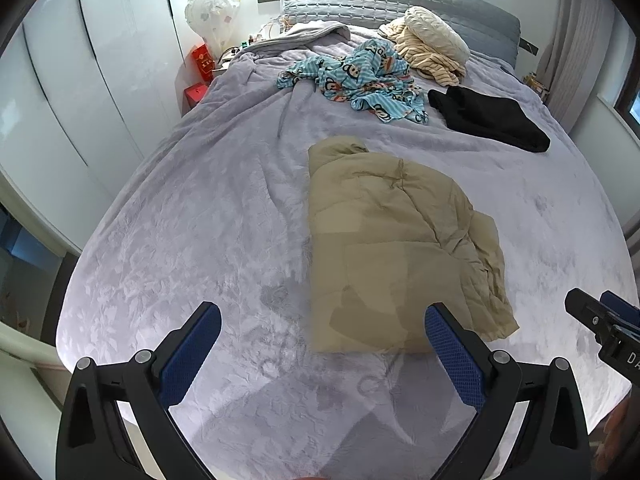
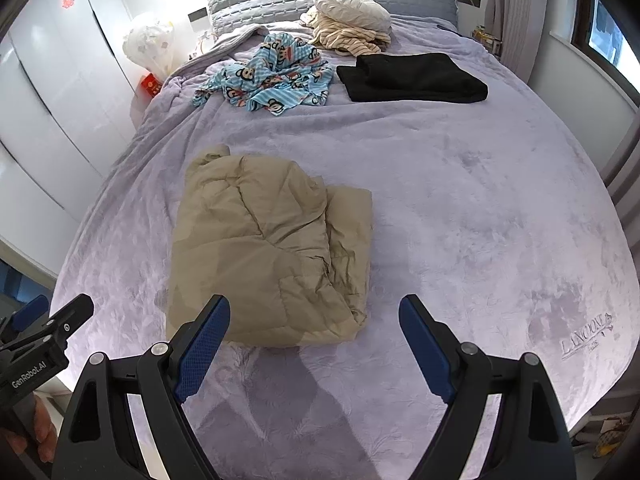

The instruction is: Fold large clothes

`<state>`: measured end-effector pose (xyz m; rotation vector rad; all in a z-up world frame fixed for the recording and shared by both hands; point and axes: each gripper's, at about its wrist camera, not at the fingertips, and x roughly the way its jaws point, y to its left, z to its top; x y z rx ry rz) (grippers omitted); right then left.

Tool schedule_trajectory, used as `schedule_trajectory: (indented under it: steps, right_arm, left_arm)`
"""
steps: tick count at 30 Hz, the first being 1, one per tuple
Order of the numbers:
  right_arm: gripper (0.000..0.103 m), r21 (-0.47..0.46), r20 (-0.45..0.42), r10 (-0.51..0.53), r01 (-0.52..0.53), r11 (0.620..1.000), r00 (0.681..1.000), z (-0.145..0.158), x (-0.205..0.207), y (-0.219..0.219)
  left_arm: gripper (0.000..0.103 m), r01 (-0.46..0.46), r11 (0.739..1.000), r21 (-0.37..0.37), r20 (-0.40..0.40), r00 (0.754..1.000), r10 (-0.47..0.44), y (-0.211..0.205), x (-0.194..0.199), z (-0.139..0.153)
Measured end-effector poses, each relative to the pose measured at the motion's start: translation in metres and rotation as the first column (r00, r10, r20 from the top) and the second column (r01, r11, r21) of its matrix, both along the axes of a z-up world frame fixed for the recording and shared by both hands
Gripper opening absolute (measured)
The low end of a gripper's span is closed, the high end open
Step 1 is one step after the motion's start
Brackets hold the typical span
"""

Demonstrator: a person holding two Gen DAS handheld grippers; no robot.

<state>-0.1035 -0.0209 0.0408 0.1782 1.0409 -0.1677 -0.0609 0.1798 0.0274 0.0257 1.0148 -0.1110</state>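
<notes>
A tan padded jacket (image 1: 392, 240) lies folded into a rough bundle on the lavender bed cover (image 1: 180, 220); it also shows in the right wrist view (image 2: 268, 256). My left gripper (image 1: 322, 316) is open and empty, held above the near edge of the jacket. My right gripper (image 2: 314, 312) is open and empty, just off the jacket's near right corner. The right gripper's tip shows at the right edge of the left wrist view (image 1: 600, 320). The left gripper shows at the left edge of the right wrist view (image 2: 44, 328).
A blue monkey-print garment (image 1: 360, 76) lies crumpled further up the bed. A folded black garment (image 1: 488, 118) lies to its right. A cream striped garment and cushion (image 1: 432, 44) sit near the grey headboard (image 1: 380, 0). White wardrobe doors (image 1: 80, 80) stand on the left.
</notes>
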Motion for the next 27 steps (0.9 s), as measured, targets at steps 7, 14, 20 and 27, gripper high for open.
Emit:
schedule_trajectory:
  steps: [7,14,20,27]
  right_arm:
    - [0.088,0.000,-0.002,0.004,-0.004,1.000,1.000,0.0004,0.0006,0.0016]
    - [0.088,-0.001,-0.003,0.003,-0.003,1.000,1.000,0.0004,0.0007,0.0017]
    - [0.088,-0.001,-0.002,0.004,-0.004,1.000,1.000,0.0006,0.0004,0.0020]
    - [0.088,-0.001,-0.003,0.004,-0.004,1.000,1.000,0.0007,0.0009,0.0013]
  left_arm:
    - [0.102,-0.001,1.000,0.003,0.002,1.000,0.001,0.0000,-0.0004,0.0007]
    - [0.102,-0.002,1.000,0.000,-0.002,1.000,0.002,-0.0001,-0.0011,0.0005]
    - [0.102,-0.002,1.000,0.000,-0.002,1.000,0.002,-0.0007,-0.0020,0.0004]
    - [0.102,-0.001,1.000,0.000,-0.003,1.000,0.001,-0.0025,-0.0020,0.0010]
